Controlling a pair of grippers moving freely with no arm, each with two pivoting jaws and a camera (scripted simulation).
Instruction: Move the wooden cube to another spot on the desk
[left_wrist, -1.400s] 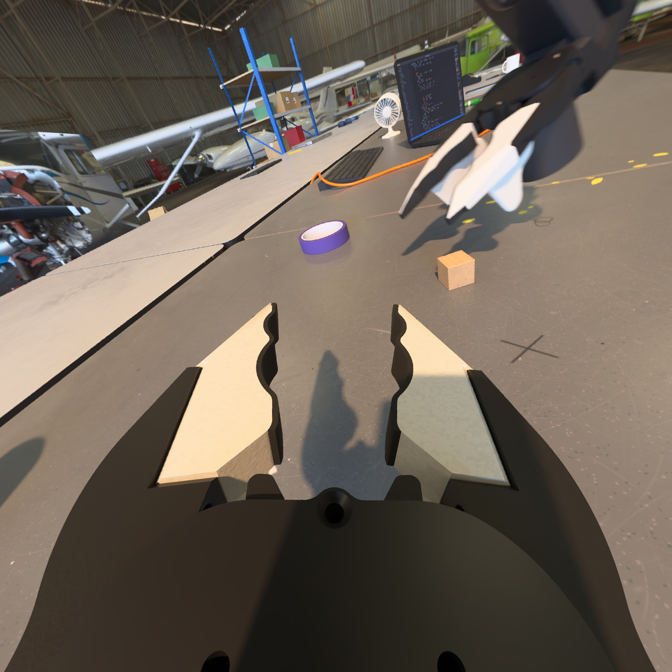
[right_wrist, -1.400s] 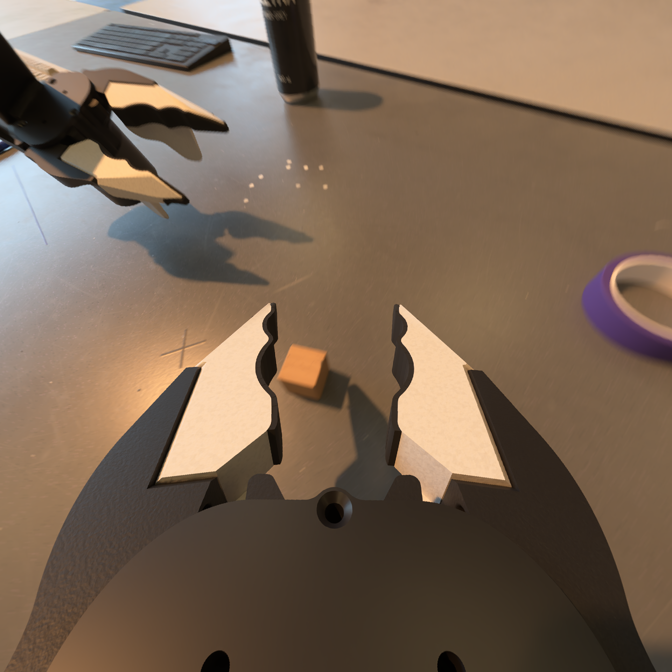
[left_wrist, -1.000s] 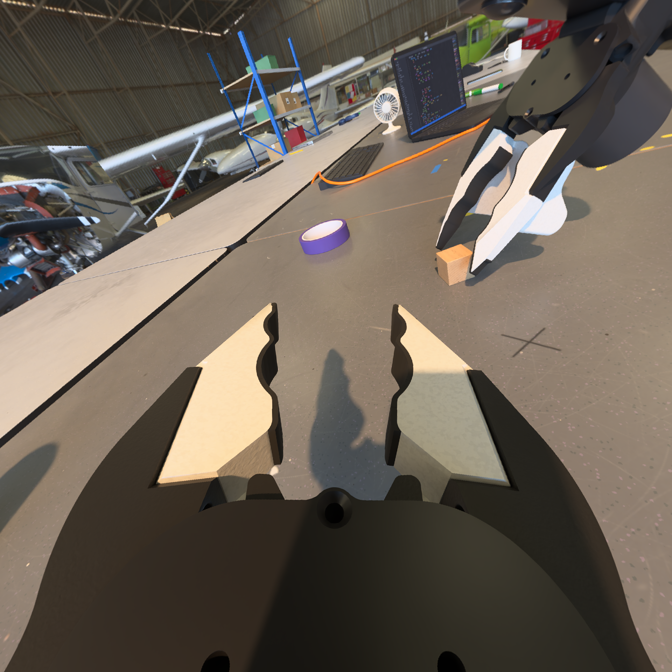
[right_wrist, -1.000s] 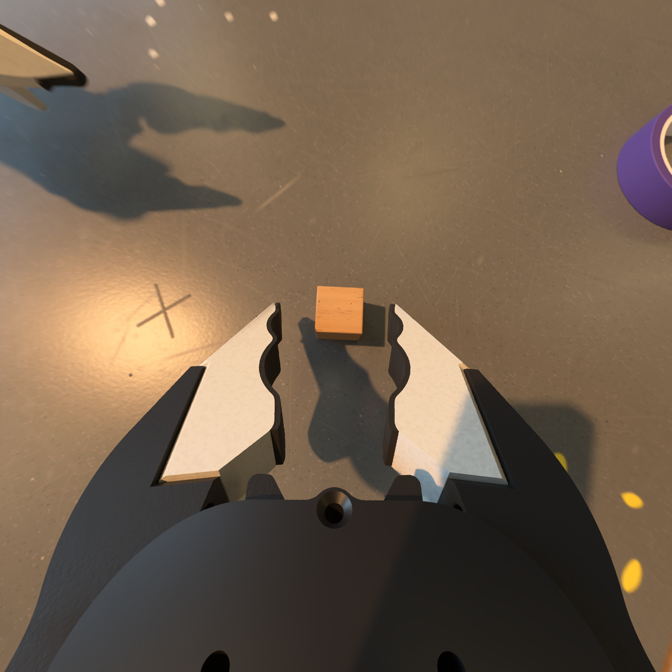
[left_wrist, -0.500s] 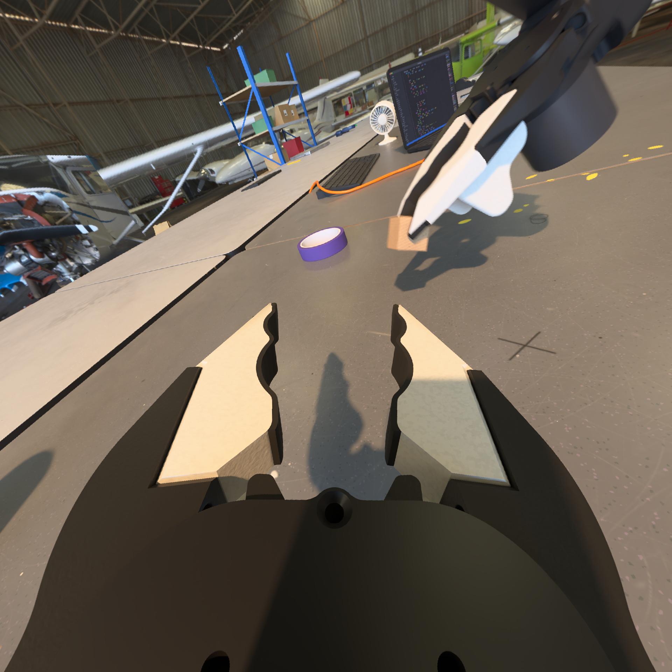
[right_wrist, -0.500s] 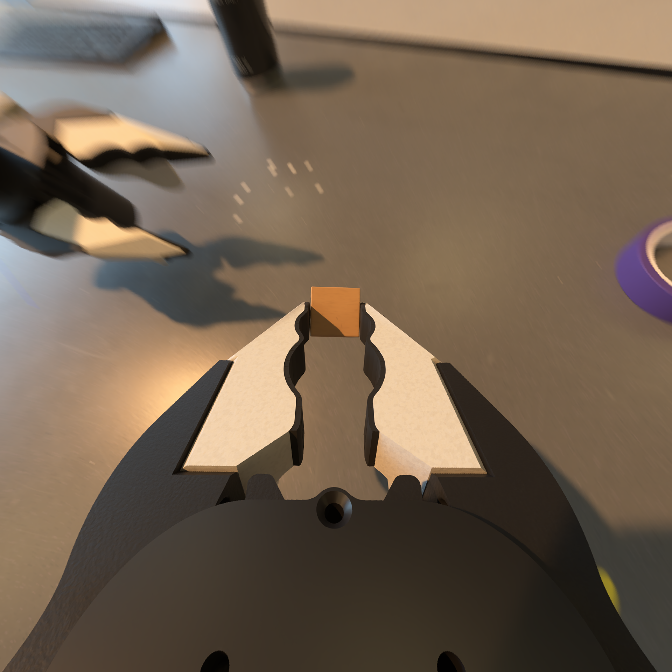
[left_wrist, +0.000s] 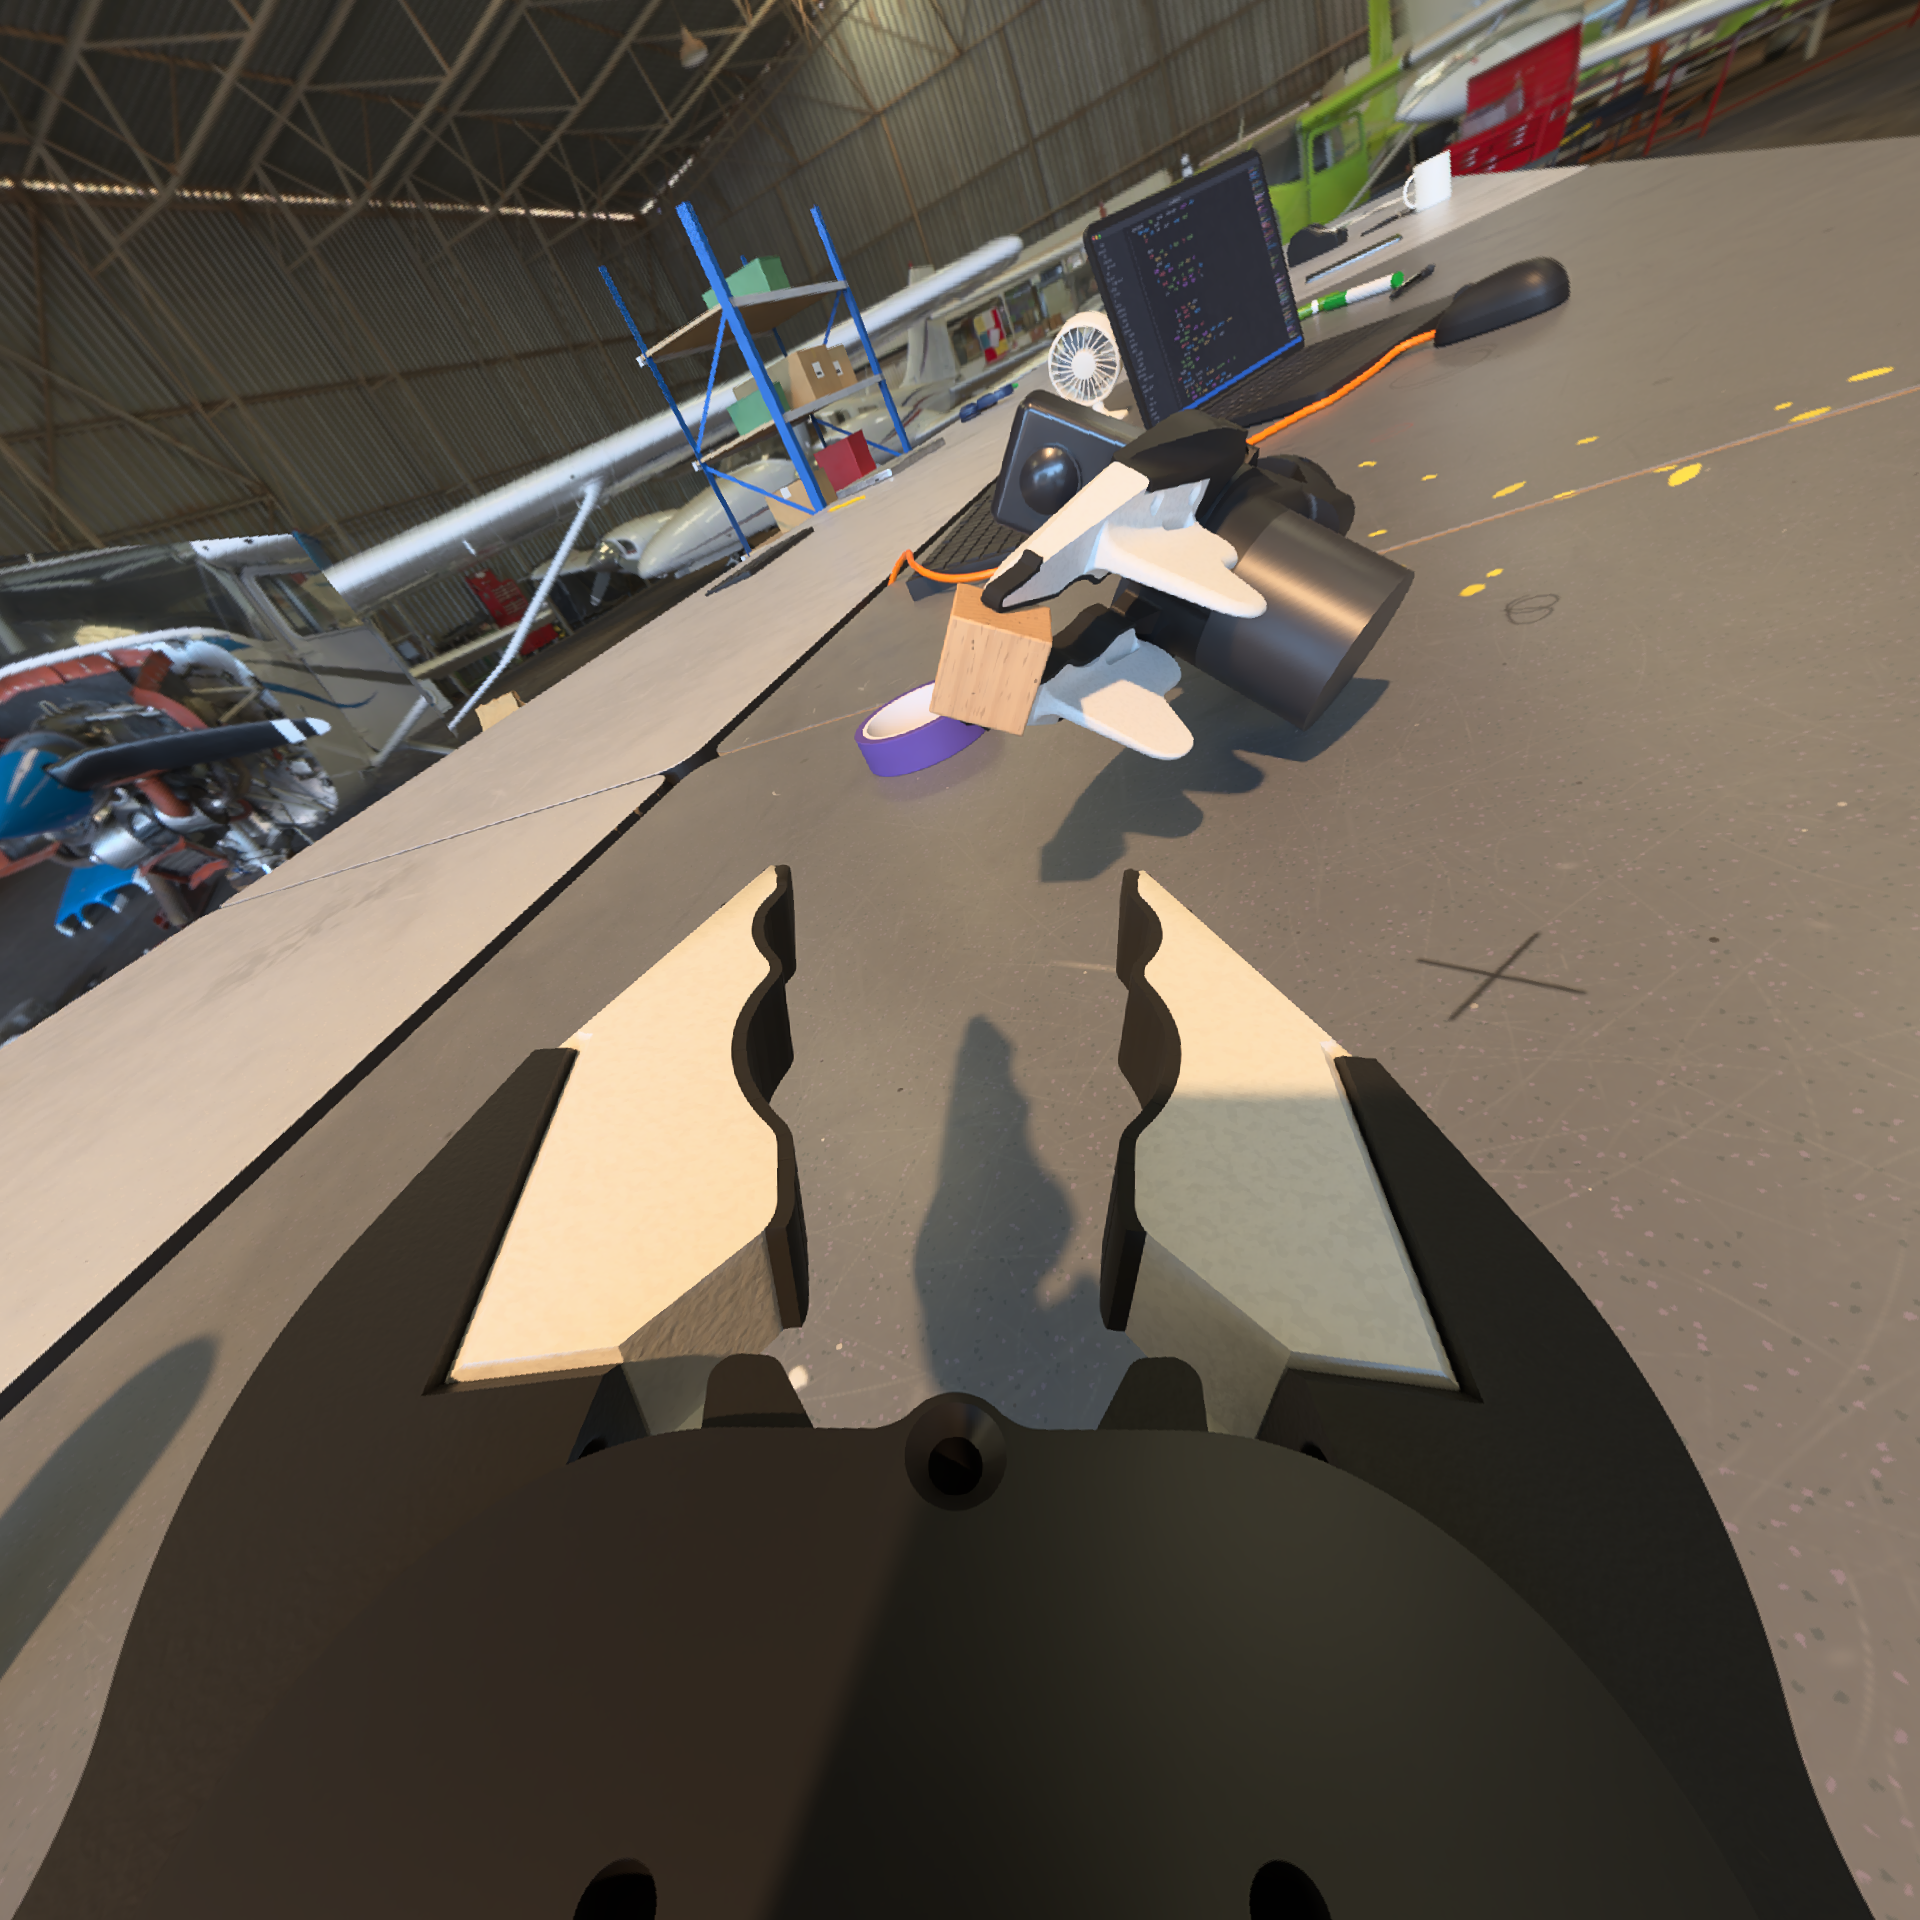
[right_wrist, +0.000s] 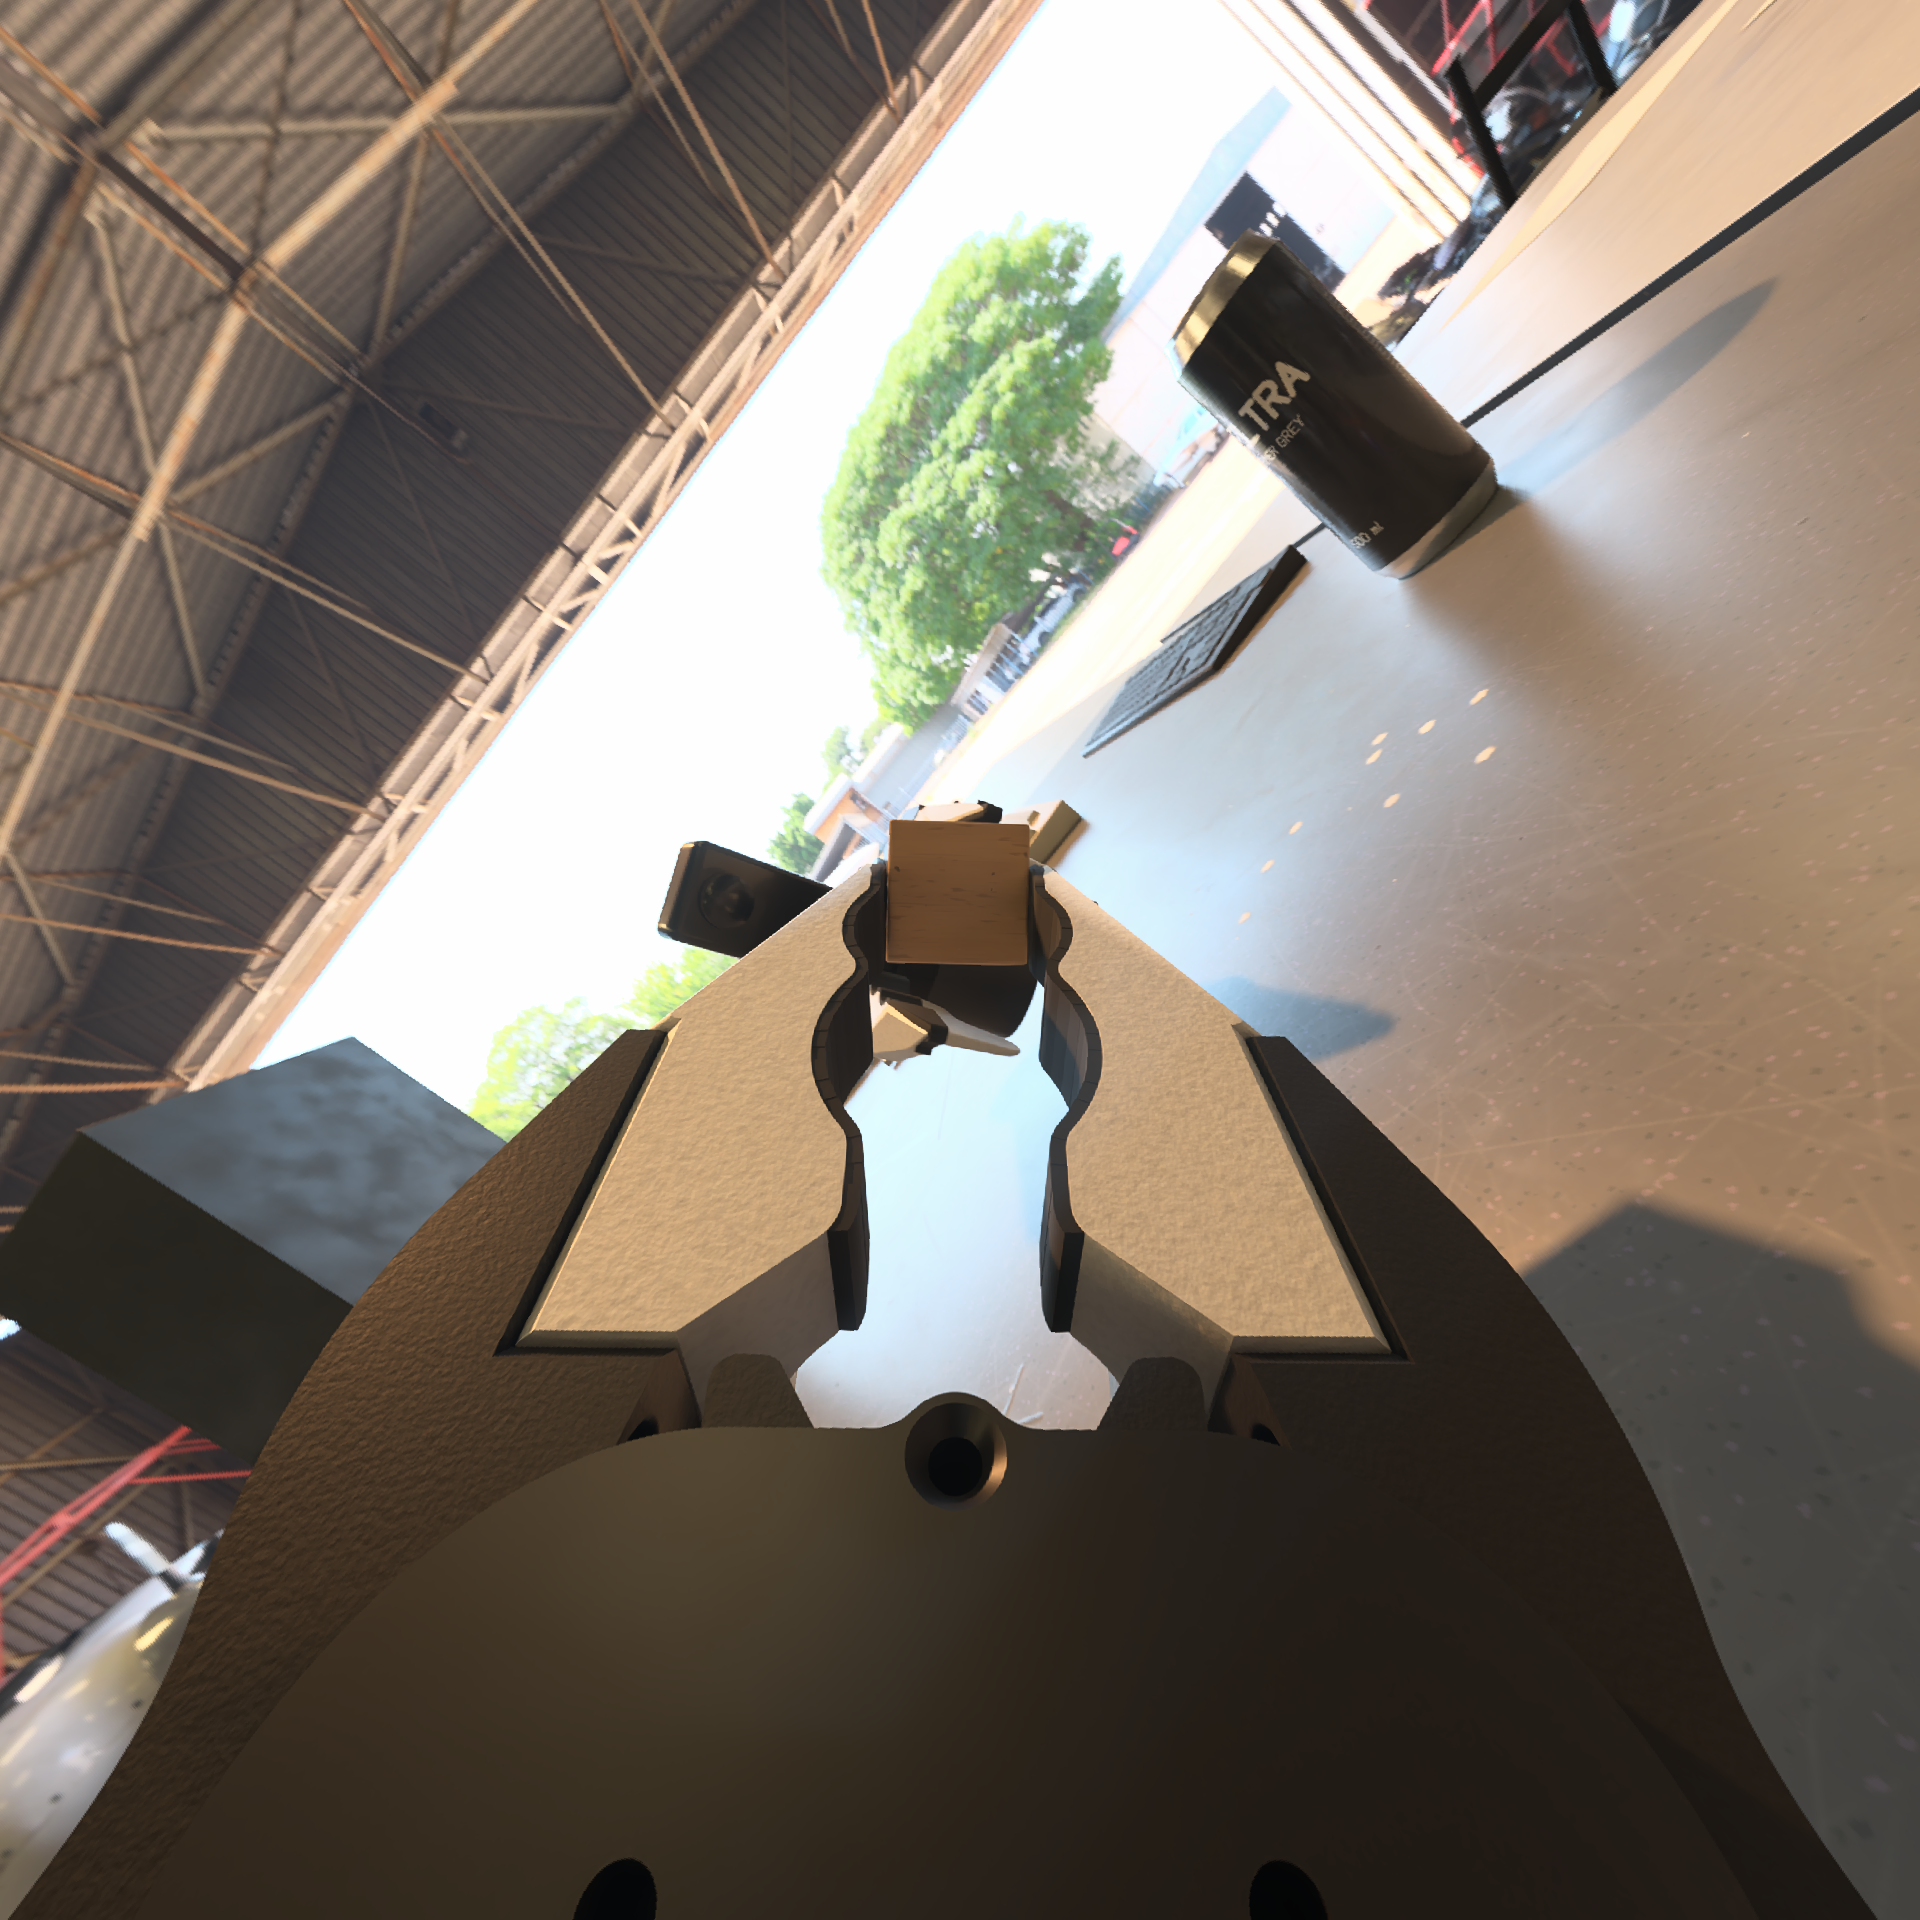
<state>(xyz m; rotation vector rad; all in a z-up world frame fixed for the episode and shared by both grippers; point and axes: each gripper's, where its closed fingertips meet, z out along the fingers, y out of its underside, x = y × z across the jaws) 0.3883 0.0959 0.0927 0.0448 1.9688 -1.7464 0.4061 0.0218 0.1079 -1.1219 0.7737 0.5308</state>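
Between the fingertips of the right gripper (right_wrist: 957, 899) sits the one wooden cube (right_wrist: 957, 891), pinched by two opposite faces and lifted clear of the desk (right_wrist: 1558, 935). Two grippers are in play. In the left wrist view the right gripper (left_wrist: 1023, 639) lies rolled on its side, one pale finger above the cube (left_wrist: 990, 660) and the other below it, with its dark round body trailing off to the right and its shadow on the desk (left_wrist: 1558, 831) underneath. The cube is light wood with fine straight grain, sharp-edged, its faces plain; it is tilted along with the gripper that holds it.

The left gripper (left_wrist: 954, 914) hangs low over the desk with its fingers spread wide and nothing between them; the cube is ahead of it and above the surface.

Just behind and below the cube, seen from the left gripper, lies one purple tape roll (left_wrist: 914, 732) flat on the desk. Farther ahead stand one open laptop (left_wrist: 1195, 281), one small white fan (left_wrist: 1084, 358) and one dark mouse (left_wrist: 1507, 296). Ahead and to the right of the right gripper stands one black can (right_wrist: 1340, 405), with a keyboard (right_wrist: 1195, 655) lying nearer.
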